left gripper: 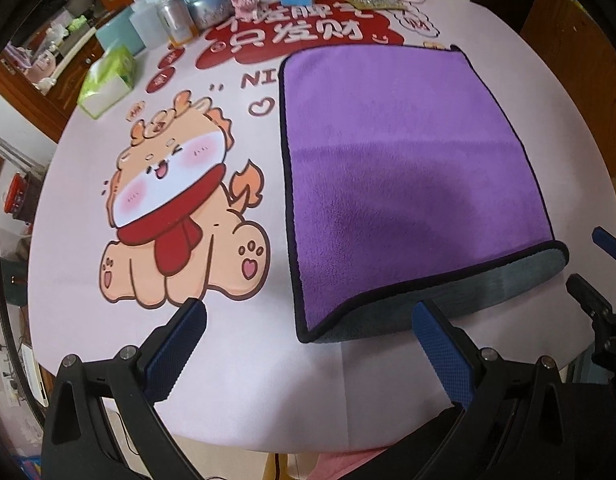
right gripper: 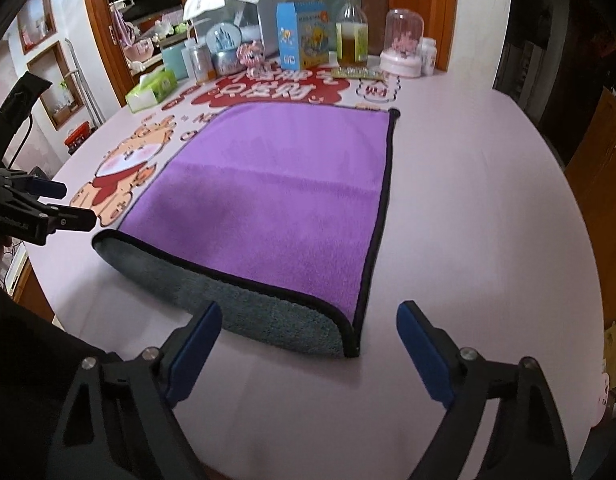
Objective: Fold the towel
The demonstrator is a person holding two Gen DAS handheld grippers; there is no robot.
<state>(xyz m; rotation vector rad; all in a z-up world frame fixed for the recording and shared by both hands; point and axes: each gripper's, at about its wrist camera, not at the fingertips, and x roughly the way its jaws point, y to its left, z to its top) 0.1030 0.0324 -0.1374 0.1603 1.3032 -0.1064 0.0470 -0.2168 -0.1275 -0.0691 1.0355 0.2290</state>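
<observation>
A purple towel (left gripper: 396, 184) with a black hem and a grey underside lies flat on the pink table; its near edge curls over and shows the grey side (left gripper: 448, 300). It also shows in the right wrist view (right gripper: 276, 200). My left gripper (left gripper: 308, 316) is open and empty, just in front of the towel's near left corner. My right gripper (right gripper: 308, 316) is open and empty, its jaws on either side of the near right corner. The left gripper also shows in the right wrist view (right gripper: 56, 204), and the right gripper's fingers (left gripper: 588, 280) at the left view's right edge.
The tablecloth (left gripper: 180, 208) has a cartoon dragon print left of the towel. At the back stand a tissue box (right gripper: 152, 90), jars, a blue carton (right gripper: 304, 36), a bottle (right gripper: 351, 32) and a pink dome (right gripper: 402, 42). The table's front edge is near the grippers.
</observation>
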